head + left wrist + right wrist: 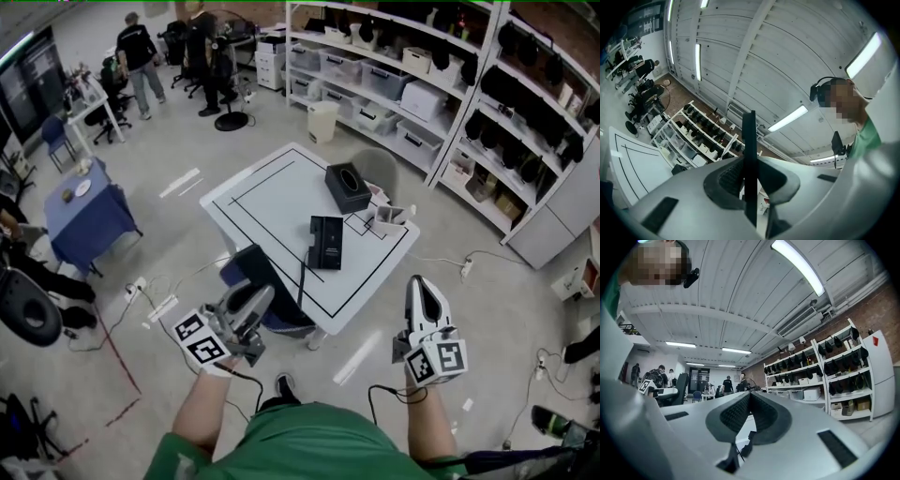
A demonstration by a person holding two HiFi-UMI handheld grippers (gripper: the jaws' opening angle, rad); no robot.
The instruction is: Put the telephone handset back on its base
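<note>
The black telephone base (325, 242) lies flat near the front of the white table (272, 187), with a dark cord (302, 284) running down from it over the table's edge. My left gripper (255, 298) is held off the table's front left corner. It is shut on a thin black piece, seen edge-on as a slab (750, 140) between the pads; it looks like the handset (248, 267). My right gripper (422, 283) hangs off the table's front right corner, jaws shut with nothing between the pads (736, 411).
A black box (347, 187) and small white items (386, 216) stand behind the base. A dark blue chair (286, 317) sits under the table's front edge. Storage shelves (403, 84) run along the right, a blue-covered table (89, 216) stands at left, and people (141, 56) are at the back.
</note>
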